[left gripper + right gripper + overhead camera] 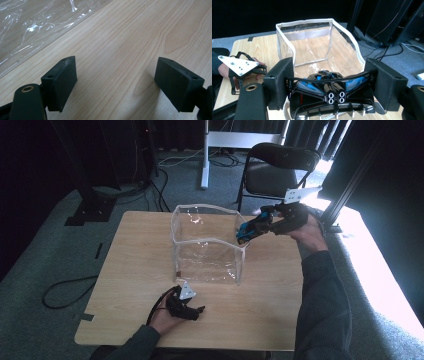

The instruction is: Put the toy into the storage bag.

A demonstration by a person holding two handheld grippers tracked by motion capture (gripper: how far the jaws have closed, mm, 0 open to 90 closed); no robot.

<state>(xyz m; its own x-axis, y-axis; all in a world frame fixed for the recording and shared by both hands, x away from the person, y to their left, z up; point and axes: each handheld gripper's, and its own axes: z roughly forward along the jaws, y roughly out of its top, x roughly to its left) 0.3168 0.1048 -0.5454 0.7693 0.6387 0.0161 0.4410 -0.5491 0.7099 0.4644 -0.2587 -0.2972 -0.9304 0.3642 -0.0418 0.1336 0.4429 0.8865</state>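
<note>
My right gripper (254,227) is shut on a black and blue toy car (246,232), held in the air over the right rim of a clear plastic box (200,208). In the right gripper view the car (329,98) sits crosswise between both pads, its rear with twin exhausts facing the camera, and the box (305,22) opens just beyond it. My left gripper (196,311) rests low on the wooden table (270,295) near the front edge, in front of the box. Its jaws (116,82) stand open over bare wood with nothing between them.
A black folding chair (280,165) stands behind the table's far right corner. A white stand's post (205,155) is at the back, and a black cable (65,292) loops on the carpet at the left. The box's clear wall (30,27) lies close to my left gripper.
</note>
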